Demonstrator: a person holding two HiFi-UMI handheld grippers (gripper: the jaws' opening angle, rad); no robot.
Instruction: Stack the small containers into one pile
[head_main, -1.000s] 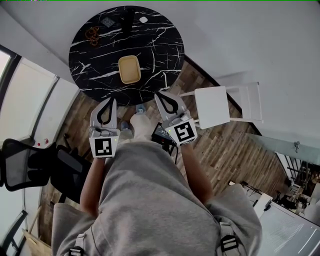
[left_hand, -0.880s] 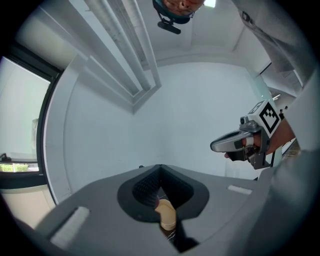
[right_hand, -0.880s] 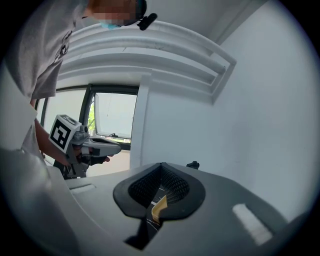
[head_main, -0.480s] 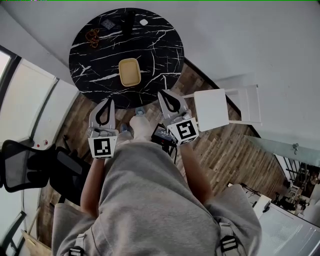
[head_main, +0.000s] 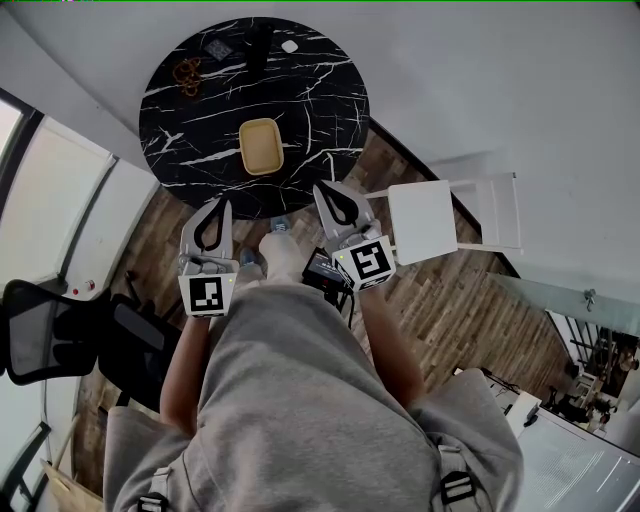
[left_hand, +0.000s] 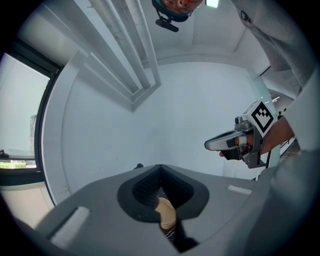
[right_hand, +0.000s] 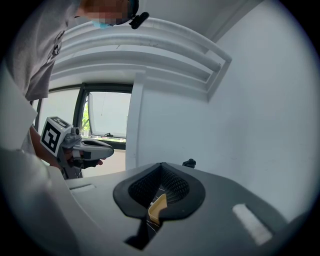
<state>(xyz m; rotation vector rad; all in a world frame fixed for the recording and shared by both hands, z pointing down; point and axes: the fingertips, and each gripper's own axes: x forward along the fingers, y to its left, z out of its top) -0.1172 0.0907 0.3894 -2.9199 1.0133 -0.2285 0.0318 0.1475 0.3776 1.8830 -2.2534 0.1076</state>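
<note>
left gripper (head_main: 224, 204): jaws pressed together, empty | right gripper (head_main: 324, 192): jaws pressed together, empty | container (head_main: 260, 146): upper centre, on table (head_main: 325, 95), apart from both

No legible words or numbers, only square code markers, on cubes of left gripper (head_main: 224, 204) and right gripper (head_main: 323, 191)

Far edge of tabletop (head_main: 320, 100): small items (head_main: 186, 71) too small for you to name | container (head_main: 260, 146): single or nested, you cannot tell | both gripper views: only its sliver shows, tabletop mostly hidden | office chair (head_main: 60, 335): cut by left edge.
</note>
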